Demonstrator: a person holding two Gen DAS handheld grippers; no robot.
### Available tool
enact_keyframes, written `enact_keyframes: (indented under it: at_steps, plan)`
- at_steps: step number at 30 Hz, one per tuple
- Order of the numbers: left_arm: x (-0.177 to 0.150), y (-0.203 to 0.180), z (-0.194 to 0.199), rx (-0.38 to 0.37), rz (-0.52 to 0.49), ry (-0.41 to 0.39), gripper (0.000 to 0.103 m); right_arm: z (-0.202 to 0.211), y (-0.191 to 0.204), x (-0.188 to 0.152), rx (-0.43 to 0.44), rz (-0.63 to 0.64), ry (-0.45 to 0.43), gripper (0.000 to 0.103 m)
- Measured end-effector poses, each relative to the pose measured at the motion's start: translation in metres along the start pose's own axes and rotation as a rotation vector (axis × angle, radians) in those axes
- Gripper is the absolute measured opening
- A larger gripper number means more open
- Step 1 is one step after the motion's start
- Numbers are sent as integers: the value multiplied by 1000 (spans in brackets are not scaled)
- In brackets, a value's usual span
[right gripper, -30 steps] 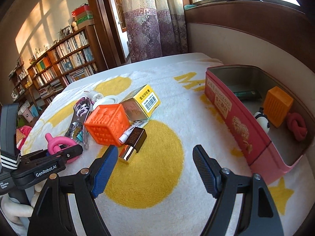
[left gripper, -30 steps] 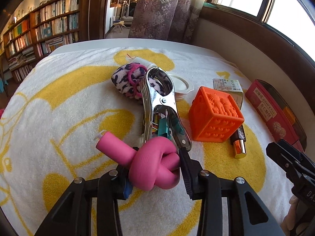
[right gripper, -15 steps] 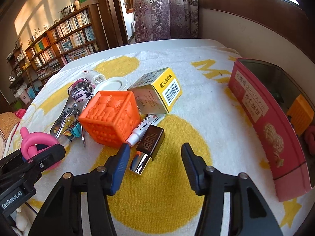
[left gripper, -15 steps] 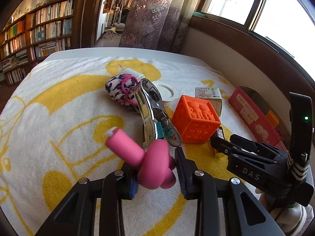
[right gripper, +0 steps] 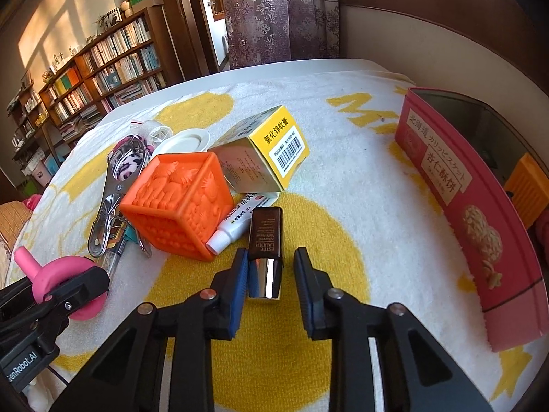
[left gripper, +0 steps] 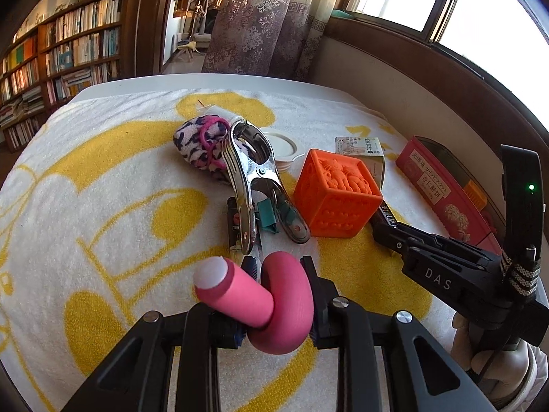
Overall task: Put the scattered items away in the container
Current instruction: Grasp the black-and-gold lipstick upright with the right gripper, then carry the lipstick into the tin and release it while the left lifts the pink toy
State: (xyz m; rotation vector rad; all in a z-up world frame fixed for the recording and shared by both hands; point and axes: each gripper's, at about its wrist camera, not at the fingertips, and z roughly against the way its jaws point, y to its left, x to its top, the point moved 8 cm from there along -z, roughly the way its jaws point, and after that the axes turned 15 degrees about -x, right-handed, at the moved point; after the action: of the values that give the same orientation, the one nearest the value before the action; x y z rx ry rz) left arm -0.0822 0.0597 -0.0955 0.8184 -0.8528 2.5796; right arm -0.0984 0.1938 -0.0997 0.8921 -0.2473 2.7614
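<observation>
— What do you see along your left tongs?

— My left gripper is clenched on the pink knotted foam toy, lifted off the yellow-and-white towel; one stub end points back to my left. Just ahead of the tips lies the metal spring clamp, its handles over a leopard-print pouch farther ahead. Ahead and to the right stands the orange cube, with a white lid and a small carton beyond it. Far right is the red tin (the container, open on top). My right gripper reaches in from the right.

— And along the right tongs?

— The jaws are apart, straddling the silver cap of a brown cosmetic bottle without squeezing it; the left pad sits just beside the cap, perhaps touching. Ahead-left are the orange cube and a white tube, with the yellow-ended carton behind. The red tin lies to my right, well apart, holding an orange block. Low on the left, my other tongs grip the pink toy.
</observation>
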Motion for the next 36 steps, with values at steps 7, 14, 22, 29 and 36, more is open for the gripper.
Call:
enact_keyframes:
  at_steps: [7,14,22,29,36]
  plan:
    - [4,-5,8,-3,-19,-34,27,11,-6,3,39,-37,-48,22]
    - [6,-8,16,14,-12,-52,27,30,-13,6,21,-31,-120,22]
    - [7,-29,15,13,-37,-36,27,63,-47,14,-3,-102,-210,22]
    - [11,-63,10,4,-98,-22,27,89,-118,24,-77,-233,-289,22]
    - [10,-89,-1,-10,-134,10,27,87,-189,23,-165,-360,-297,22]
